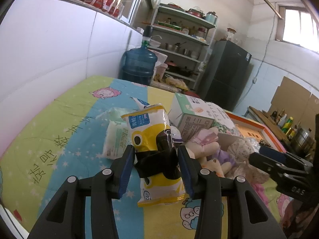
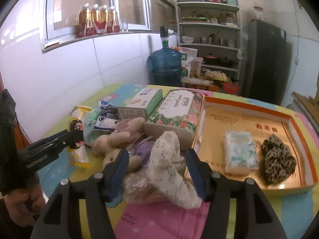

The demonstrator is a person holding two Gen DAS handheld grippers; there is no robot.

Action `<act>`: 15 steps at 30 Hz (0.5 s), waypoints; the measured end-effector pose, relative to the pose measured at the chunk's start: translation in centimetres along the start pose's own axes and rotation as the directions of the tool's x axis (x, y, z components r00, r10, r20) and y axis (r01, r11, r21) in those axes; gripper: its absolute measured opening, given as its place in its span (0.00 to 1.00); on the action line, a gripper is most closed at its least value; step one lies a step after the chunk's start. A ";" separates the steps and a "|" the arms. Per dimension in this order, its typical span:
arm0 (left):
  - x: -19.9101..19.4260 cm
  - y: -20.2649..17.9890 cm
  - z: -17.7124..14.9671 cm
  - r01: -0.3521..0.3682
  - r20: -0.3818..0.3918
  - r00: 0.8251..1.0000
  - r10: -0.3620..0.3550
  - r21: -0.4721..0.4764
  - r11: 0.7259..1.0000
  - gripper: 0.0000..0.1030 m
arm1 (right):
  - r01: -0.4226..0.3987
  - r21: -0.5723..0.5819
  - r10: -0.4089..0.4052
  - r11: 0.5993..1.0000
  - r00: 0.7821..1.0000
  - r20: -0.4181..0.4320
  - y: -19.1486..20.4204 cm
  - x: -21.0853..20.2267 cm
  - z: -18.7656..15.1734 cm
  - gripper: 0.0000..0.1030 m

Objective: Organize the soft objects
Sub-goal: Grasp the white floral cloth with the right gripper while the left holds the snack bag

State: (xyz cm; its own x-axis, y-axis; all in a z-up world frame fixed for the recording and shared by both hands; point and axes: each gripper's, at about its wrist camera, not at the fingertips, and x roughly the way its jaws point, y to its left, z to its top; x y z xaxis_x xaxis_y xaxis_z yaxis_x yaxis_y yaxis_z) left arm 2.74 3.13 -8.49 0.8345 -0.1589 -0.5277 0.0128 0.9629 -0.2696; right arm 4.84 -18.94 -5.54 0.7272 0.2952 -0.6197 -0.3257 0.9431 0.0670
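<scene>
Left tongs (image 1: 157,171) wide open, straddling yellow wipes pack (image 1: 153,139) | right tongs (image 2: 157,171) wide open around floral cloth (image 2: 171,163)

Cartoon-print tablecloth (image 2: 159,225) carries orange tray (image 2: 305,153), tissue boxes (image 2: 175,109), plush toys (image 2: 123,137).

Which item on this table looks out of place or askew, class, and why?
The yellow wipes pack stands tilted on end between the open left gripper fingers, not lying flat. The plush rabbit sprawls in the jumble, while only a tissue pack and leopard scrunchie sit in the orange tray.
</scene>
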 end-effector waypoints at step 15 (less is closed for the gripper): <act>0.0 0.3 0.1 0.012 -0.004 1.000 -0.012 -0.013 1.000 0.44 | 0.040 0.012 -0.038 0.999 0.992 -0.120 -0.5 2.7 0.9 0.10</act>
State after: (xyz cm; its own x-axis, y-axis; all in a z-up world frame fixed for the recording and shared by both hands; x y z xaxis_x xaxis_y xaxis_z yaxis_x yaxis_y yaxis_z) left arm 2.77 3.41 -8.50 0.8319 -0.1714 -0.5278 0.0157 0.9580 -0.2865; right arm 7.55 -18.50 -6.55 0.6615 0.2382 -0.7111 -0.2889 0.9560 0.0515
